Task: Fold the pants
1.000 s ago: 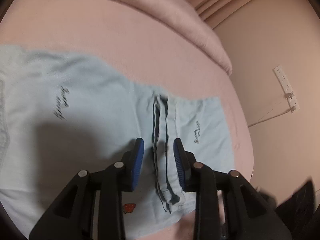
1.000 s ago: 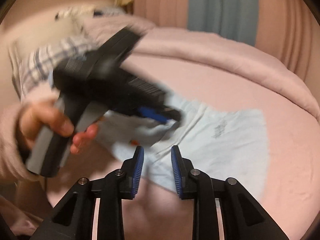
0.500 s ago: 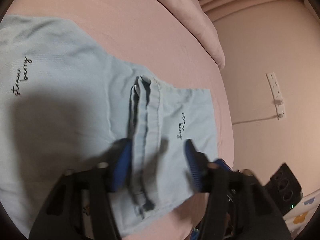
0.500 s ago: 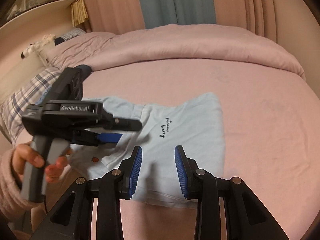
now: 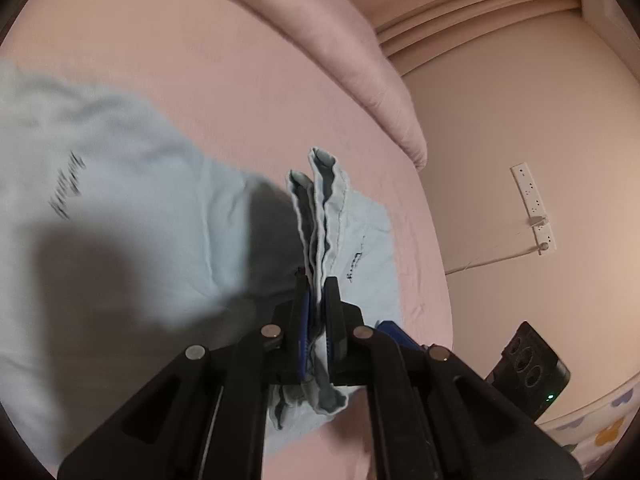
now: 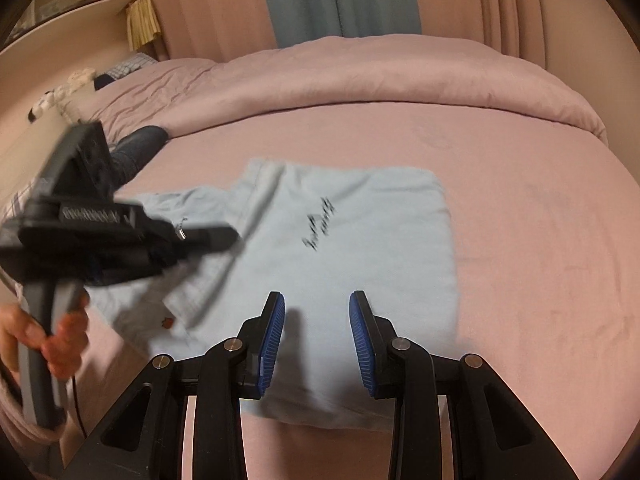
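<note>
**Waistband pinched on the pink bed**

The left gripper (image 5: 316, 292) had its jaws clenched on the gathered waistband of the light-blue cotton pants (image 6: 360, 232), spread across the pink bed (image 6: 540, 208). At six o'clock, the right gripper (image 6: 316, 312) hovered above them, jaws parted and empty.

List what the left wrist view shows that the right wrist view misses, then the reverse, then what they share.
Left wrist view only: the left hand-held gripper shut on the bunched hem of the pale blue pants, a white power strip on the wall, and a black device with a green light.

Right wrist view only: the right hand-held gripper, jaws open over the pants' near edge, the hand holding the other gripper, and a teal curtain.

Both: the pants with dark script lettering, the pink bed.
</note>
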`<state>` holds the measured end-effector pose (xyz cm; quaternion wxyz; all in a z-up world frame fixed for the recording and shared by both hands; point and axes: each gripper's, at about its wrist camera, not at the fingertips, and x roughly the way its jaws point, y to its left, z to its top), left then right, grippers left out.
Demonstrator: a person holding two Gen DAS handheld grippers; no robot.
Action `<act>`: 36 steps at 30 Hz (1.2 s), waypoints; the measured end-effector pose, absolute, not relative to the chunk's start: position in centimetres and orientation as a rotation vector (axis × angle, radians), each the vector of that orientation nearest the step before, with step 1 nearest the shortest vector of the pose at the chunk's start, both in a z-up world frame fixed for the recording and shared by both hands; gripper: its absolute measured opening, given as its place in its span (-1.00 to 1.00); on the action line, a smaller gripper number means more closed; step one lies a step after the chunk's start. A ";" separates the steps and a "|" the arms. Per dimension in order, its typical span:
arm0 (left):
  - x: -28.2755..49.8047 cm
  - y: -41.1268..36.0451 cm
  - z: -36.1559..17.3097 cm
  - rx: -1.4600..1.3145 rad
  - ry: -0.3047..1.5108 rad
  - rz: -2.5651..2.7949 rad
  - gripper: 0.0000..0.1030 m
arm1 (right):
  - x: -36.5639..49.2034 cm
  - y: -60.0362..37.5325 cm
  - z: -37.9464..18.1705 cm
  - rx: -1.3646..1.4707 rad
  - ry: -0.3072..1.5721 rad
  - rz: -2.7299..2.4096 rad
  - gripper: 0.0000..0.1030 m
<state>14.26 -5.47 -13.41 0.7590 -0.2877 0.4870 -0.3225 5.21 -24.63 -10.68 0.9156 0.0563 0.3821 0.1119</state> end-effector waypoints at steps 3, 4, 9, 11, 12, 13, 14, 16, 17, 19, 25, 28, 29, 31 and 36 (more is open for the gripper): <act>13.8 -3.9 -13.2 -0.552 1.055 -0.608 -0.89 | 5.1 -23.6 -10.7 0.113 0.783 0.271 -0.34; 13.9 -3.6 -13.6 -0.541 1.062 -0.585 -0.89 | 5.3 -23.2 -11.0 0.119 0.801 0.290 -0.34; 14.5 -1.9 -16.7 -0.502 1.170 -0.496 -0.74 | 5.9 -21.4 -11.3 0.077 0.824 0.336 -0.33; 14.6 -1.9 -16.8 -0.490 1.200 -0.485 -0.63 | 6.3 -21.3 -10.5 0.063 0.807 0.324 -0.33; 14.4 -1.7 -16.2 -0.481 1.184 -0.475 -0.40 | 6.5 -21.5 -10.2 0.058 0.800 0.307 -0.33; 14.1 -1.3 -15.5 -0.466 1.159 -0.459 -0.26 | 7.0 -21.7 -9.9 0.055 0.795 0.284 -0.33; 13.6 -0.9 -14.6 -0.453 1.118 -0.436 -0.02 | 7.7 -22.1 -9.6 0.060 0.792 0.259 -0.33; 12.7 -0.3 -13.1 -0.468 1.040 -0.438 0.10 | 9.3 -23.0 -9.5 0.091 0.806 0.223 -0.33; 12.3 -0.5 -12.6 -0.474 1.016 -0.458 0.11 | 10.1 -23.4 -9.8 0.108 0.814 0.213 -0.33; 12.0 -1.6 -12.5 -0.474 1.016 -0.526 0.11 | 11.4 -23.8 -10.9 0.123 0.854 0.189 -0.33; 11.3 -5.8 -18.0 -0.418 1.138 -0.580 -0.40 | 13.0 -23.3 -15.0 0.093 0.942 0.154 -0.33; 10.6 -4.0 -18.0 -0.467 1.124 -0.614 -0.61 | 13.6 -23.1 -13.9 0.082 1.014 0.158 -0.33; 10.3 -2.8 -17.7 -0.484 1.117 -0.625 -0.60 | 14.0 -22.9 -12.9 0.111 1.030 0.188 -0.33; 10.1 -0.9 -16.6 -0.447 1.082 -0.586 -0.33 | 14.8 -21.6 -11.0 0.167 1.005 0.313 -0.33; 10.6 5.4 -14.6 -0.418 0.955 -0.430 -0.05 | 21.6 -15.7 -10.2 0.337 1.062 0.559 -0.33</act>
